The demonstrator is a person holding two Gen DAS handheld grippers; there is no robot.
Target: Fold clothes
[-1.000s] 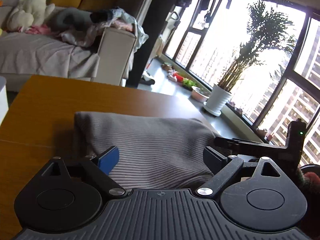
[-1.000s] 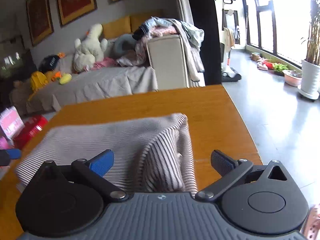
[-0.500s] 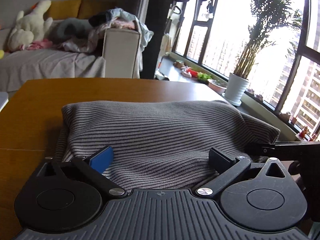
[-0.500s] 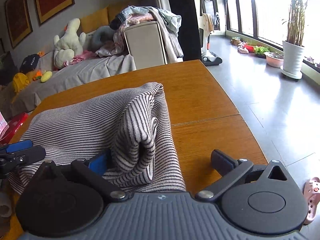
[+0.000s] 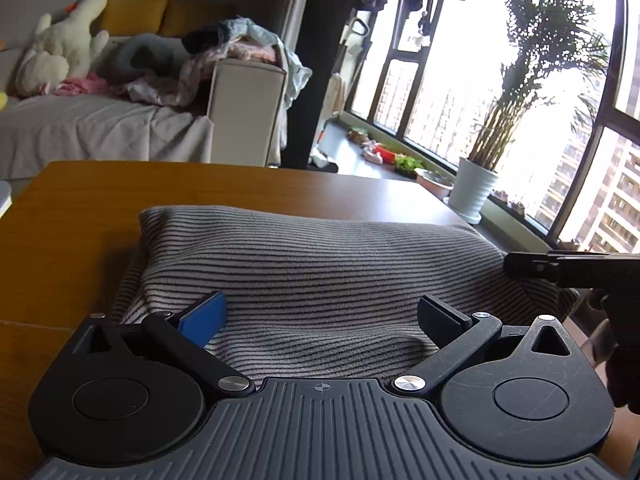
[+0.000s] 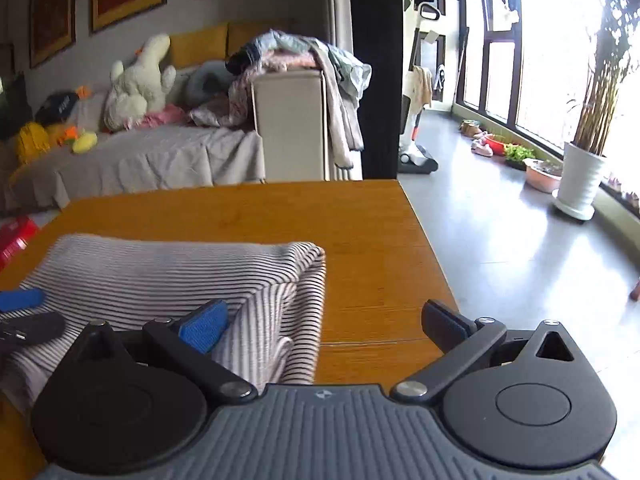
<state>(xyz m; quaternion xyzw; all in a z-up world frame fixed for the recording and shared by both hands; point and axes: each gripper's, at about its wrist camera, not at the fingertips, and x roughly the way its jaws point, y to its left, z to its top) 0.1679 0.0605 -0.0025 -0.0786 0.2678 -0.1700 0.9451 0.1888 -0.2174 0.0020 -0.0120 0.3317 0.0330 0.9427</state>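
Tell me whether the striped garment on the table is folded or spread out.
Folded. The striped garment lies on the table as a compact block, with stacked layers showing at its right edge.

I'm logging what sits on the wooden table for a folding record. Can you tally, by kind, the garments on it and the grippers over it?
Grey-and-black striped knit garment, folded on the wooden table: 1
Black two-finger grippers, both open, left gripper and right gripper: 2
Total: 3
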